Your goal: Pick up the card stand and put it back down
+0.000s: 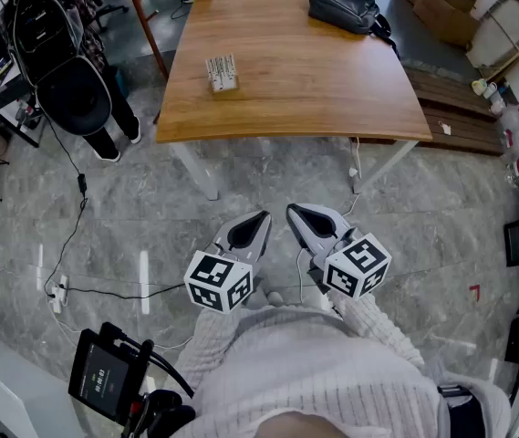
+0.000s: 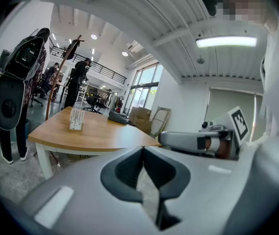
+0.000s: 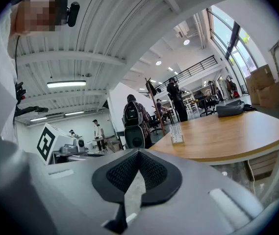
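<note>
1. The card stand (image 1: 222,73) is sitting on the counter (image 1: 314,80), well ahead of both grippers. It is lying left of the line the left gripper (image 1: 261,219) is pointing along, and its longer side seems to be running away from the person.
2. The left gripper is lying slightly nearer to it than the right gripper (image 1: 295,212), so it is probably the one to reach.
3. Both grippers are hanging over the floor, short of the counter's near edge, each pressed together on nothing.

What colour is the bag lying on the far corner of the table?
Black. The bag shows best in the head view, on the wooden table.
</note>
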The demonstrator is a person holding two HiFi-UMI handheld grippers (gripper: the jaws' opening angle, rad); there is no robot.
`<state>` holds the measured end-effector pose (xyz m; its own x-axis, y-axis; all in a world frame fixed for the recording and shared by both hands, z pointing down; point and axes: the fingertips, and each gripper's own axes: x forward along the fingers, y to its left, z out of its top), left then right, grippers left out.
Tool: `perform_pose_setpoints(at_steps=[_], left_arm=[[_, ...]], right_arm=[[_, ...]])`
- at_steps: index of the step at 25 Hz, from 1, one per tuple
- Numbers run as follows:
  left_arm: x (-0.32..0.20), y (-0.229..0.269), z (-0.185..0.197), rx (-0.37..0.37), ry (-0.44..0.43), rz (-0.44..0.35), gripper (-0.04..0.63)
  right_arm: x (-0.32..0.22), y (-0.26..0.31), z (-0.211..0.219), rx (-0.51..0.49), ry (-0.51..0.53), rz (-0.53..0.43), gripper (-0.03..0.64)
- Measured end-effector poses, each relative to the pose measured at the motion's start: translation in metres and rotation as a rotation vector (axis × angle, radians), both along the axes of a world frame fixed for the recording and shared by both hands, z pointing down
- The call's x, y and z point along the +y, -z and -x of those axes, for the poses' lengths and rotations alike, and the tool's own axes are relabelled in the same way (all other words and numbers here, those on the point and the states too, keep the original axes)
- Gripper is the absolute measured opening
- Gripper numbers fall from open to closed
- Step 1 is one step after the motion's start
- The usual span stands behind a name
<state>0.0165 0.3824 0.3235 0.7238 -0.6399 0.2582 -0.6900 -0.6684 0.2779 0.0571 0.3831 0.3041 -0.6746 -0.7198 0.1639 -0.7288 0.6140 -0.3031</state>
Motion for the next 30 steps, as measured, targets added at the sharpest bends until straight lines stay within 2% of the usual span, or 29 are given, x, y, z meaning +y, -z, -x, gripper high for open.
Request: perform_pose_setpoints(at_steps=[8,15,19,26,30], left_arm=[[-0.081,-0.018,0.024,-0.005,-0.013,0.027,0.008],[-0.214,0.005,0.038,-0.011,-0.076,-0.024,0.008],[-0.274,0.012,0.063,-0.020,-0.098,-0.055,0.008],[-0.328,-0.007,0.067,-0.016,-0.126,-0.002,0.008],[-0.356,-0.013,0.064,-0.024,-0.108,0.011,0.008]], right_arm=[[-0.079,-0.015,0.018,-0.018,0.013,0.006,-0.002],[-0.210,0.001,0.027,-0.022,-0.034,-0.042,-0.002],[-0.261,0.004,0.051,-0.018,-0.055,-0.059,0.000],[-0.321,-0.006,0.057,0.001,-0.065,-0.036,0.001],[-0.349,-0.010,0.052,0.005,-0.042,-0.025,0.018]])
